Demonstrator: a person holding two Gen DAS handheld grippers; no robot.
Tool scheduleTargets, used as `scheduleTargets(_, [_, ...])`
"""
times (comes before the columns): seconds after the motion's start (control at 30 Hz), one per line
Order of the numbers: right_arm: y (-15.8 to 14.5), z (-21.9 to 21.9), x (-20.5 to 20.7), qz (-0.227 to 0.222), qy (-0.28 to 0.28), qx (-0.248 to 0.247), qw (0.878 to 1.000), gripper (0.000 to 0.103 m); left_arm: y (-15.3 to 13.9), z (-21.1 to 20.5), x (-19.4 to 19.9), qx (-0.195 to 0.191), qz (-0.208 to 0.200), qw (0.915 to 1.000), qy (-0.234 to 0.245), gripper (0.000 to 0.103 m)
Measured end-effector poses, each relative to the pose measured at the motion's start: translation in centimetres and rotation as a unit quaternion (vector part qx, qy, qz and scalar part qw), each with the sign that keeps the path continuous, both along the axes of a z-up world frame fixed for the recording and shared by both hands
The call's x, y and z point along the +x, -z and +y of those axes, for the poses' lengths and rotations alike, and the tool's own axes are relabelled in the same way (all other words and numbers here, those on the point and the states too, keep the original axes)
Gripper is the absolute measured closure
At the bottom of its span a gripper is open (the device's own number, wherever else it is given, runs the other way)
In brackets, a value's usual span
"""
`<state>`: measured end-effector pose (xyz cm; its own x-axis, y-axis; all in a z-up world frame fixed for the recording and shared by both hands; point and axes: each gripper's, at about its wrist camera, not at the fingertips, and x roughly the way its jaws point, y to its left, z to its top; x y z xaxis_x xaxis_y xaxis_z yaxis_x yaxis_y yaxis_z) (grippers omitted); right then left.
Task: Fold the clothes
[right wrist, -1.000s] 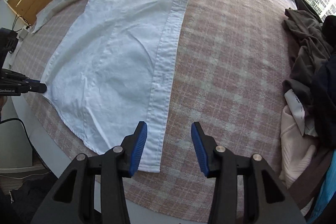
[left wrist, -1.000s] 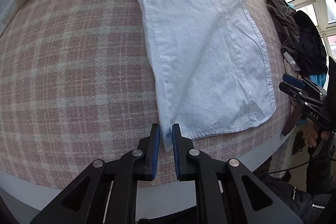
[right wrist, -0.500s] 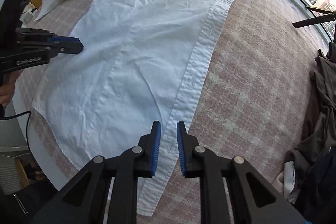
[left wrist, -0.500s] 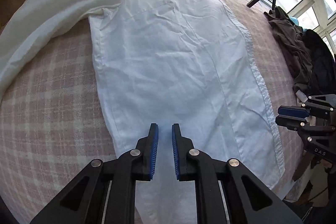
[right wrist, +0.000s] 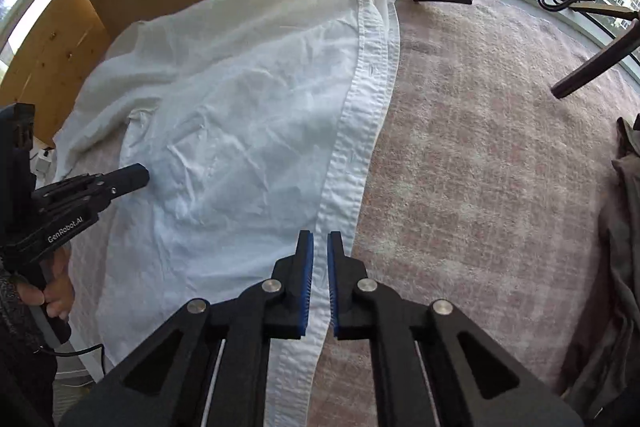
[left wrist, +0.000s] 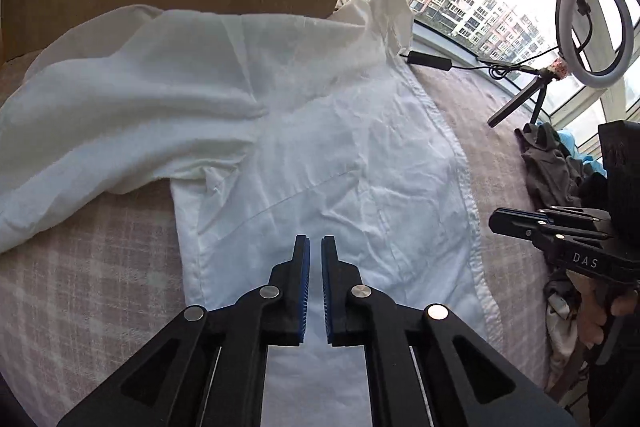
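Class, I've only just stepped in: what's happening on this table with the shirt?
A person is folding a white shirt spread on a pink plaid cloth, with a hand-held gripper in each hand. The left hand-held gripper appears shut on the shirt's side, and the right hand-held gripper appears shut on the button placket, both lifting it. More clothes lie piled to the right.

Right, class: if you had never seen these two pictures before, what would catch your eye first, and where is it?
First, the white shirt spread over the pink plaid cloth, its collar standing up by the window. Next, the right gripper, jaws nearly shut along the shirt's button placket, with the left gripper over the body panel. Last, the ring light at the far right.
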<state>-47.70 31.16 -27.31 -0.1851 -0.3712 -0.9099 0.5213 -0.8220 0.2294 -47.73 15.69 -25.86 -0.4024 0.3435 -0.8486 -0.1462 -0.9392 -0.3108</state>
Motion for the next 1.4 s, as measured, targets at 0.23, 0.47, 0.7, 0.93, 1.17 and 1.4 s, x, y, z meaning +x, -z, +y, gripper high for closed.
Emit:
scheduleTargets(0.23, [2.5, -4.9, -7.5, -0.011, -0.006, -0.026, 1.0, 0.097, 1.5, 0.6, -6.7, -0.01, -0.016, 0.9997, -0.012, 0.092])
scheduleTargets(0.47, [-0.4, -0.1, -11.0, 0.045, 0.071, 0.002, 0.996, 0.099, 0.3, -2.7, -9.8, -0.016, -0.002, 0.9988, -0.046, 0.098])
scheduleTargets(0.7, [-1.3, -3.6, -17.2, 0.048, 0.087, -0.035, 0.994, 0.06, 0.5, -0.2, -11.7, -0.016, -0.005, 0.9998, 0.012, 0.091])
scheduleTargets(0.93, [0.2, -6.8, -20.1, 0.053, 0.075, -0.024, 0.995, 0.06, 0.6, -1.2, -12.8, -0.007, 0.012, 0.9999, 0.005, 0.091])
scheduleTargets(1.17, [-0.7, -7.8, -19.6, 0.079, 0.046, -0.04, 0.995, 0.102, -2.4, -3.1, -11.4, -0.002, 0.051, 0.9986, 0.014, 0.089])
scheduleTargets(1.4, [-3.5, -6.7, -18.8, 0.085, 0.049, -0.051, 0.994, 0.101, -4.9, -5.6, -13.9, -0.052, 0.08, 0.9919, 0.084, 0.058])
